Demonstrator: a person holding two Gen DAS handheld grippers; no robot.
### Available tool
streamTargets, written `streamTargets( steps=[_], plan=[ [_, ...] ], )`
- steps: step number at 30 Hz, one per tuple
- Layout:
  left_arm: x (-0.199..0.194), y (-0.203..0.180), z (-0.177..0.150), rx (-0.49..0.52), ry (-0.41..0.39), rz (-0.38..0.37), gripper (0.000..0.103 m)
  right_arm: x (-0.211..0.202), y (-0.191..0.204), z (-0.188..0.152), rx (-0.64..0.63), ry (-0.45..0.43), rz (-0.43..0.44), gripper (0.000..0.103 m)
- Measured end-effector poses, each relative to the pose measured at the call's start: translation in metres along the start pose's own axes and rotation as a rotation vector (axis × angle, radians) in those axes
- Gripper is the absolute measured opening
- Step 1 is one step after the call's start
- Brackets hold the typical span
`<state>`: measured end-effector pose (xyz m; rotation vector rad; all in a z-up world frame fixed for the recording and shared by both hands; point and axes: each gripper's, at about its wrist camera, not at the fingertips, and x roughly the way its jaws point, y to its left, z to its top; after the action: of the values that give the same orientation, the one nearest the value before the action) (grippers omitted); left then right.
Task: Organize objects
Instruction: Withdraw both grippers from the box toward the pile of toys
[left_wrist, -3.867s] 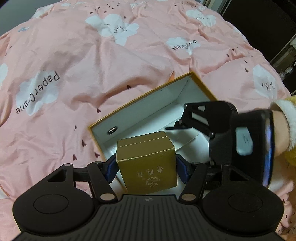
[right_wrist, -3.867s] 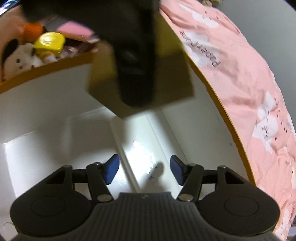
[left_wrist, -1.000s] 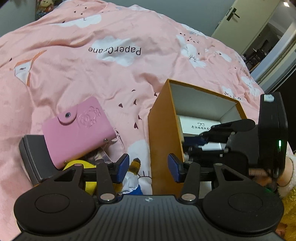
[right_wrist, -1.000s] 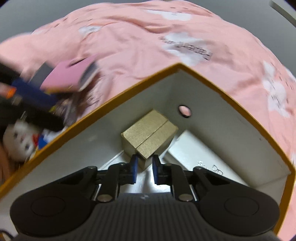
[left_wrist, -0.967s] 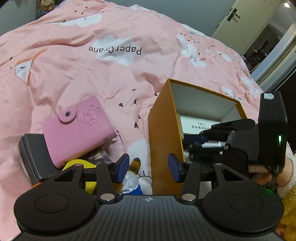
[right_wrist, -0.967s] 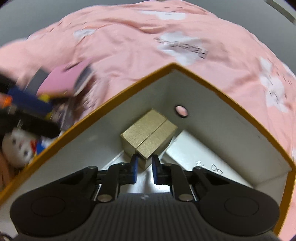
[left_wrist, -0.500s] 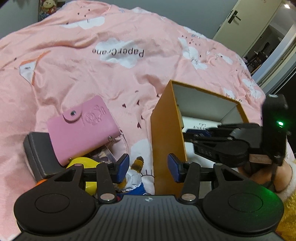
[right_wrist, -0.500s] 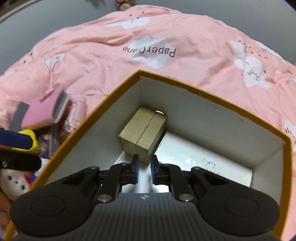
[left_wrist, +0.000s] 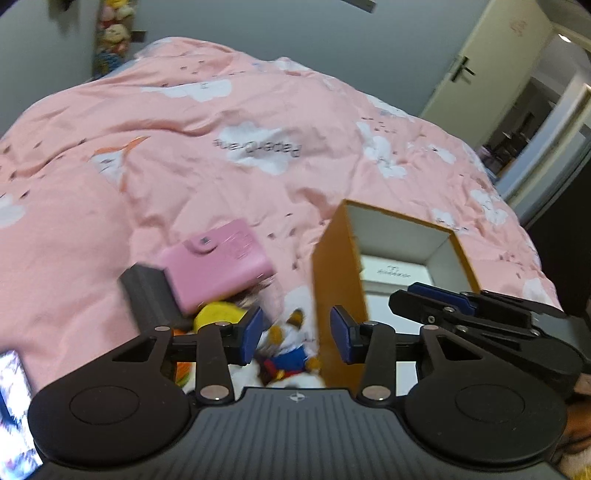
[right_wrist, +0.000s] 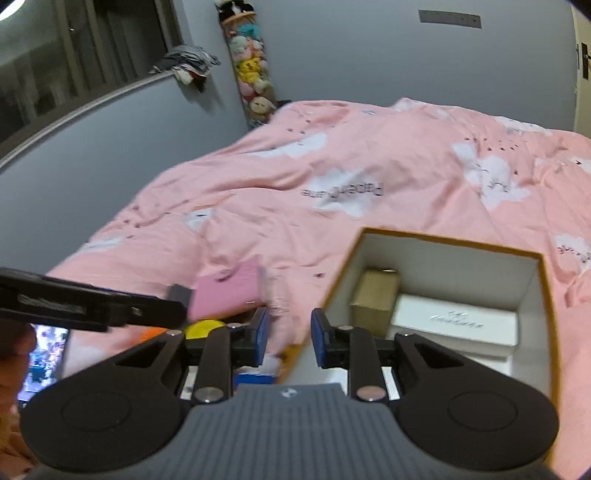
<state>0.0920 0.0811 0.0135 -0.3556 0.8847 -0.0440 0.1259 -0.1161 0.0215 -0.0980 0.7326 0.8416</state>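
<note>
An open orange box with white inside (right_wrist: 532, 284) sits on the pink bed; it also shows in the left wrist view (left_wrist: 338, 280). Inside it stand a small gold box (right_wrist: 375, 299) and a flat white box (right_wrist: 454, 323). My right gripper (right_wrist: 287, 334) is open and empty, raised above the box's left edge. My left gripper (left_wrist: 297, 334) is open and empty, over a small plush toy (left_wrist: 286, 354). Left of the box lie a pink card wallet (left_wrist: 216, 262), a dark grey case (left_wrist: 147, 295) and a yellow object (left_wrist: 218, 314).
The pink cloud-print duvet (left_wrist: 184, 147) covers the bed. A lit phone screen (right_wrist: 44, 354) lies at the left. Plush toys hang on the grey wall (right_wrist: 251, 70). A door (left_wrist: 476, 62) stands open at the far right.
My right gripper has lifted out of the orange box and opened, leaving the gold box inside. My left gripper, empty after setting that box in, has drawn back and tilted up.
</note>
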Motion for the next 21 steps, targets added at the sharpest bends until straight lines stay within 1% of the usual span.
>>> streamTargets(
  steps=[2,4,6,9,11,13,17,21],
  plan=[
    [-0.002,0.008,-0.010,-0.014,0.004,0.035,0.050,0.001,0.016,-0.006,-0.035,0.002,0.007,0.026],
    [-0.001,0.017,-0.017,-0.038,0.019,0.071,0.050,0.007,0.032,-0.012,-0.090,0.014,-0.005,0.026],
    [-0.001,0.025,-0.023,-0.051,0.024,0.079,0.050,0.014,0.045,-0.019,-0.135,0.034,-0.013,0.026],
    [0.003,0.030,-0.028,-0.049,0.027,0.097,0.050,0.023,0.057,-0.027,-0.175,0.063,-0.001,0.026],
    [0.007,0.032,-0.029,-0.047,0.032,0.109,0.050,0.029,0.062,-0.030,-0.191,0.079,0.009,0.026],
    [0.010,0.034,-0.028,-0.054,0.033,0.105,0.050,0.035,0.065,-0.031,-0.207,0.089,0.009,0.026],
    [0.014,0.034,-0.025,-0.048,0.010,0.121,0.050,0.045,0.064,-0.030,-0.215,0.105,-0.011,0.026],
    [0.019,0.034,-0.021,-0.048,0.007,0.112,0.050,0.058,0.060,-0.025,-0.218,0.126,-0.023,0.026]
  ],
)
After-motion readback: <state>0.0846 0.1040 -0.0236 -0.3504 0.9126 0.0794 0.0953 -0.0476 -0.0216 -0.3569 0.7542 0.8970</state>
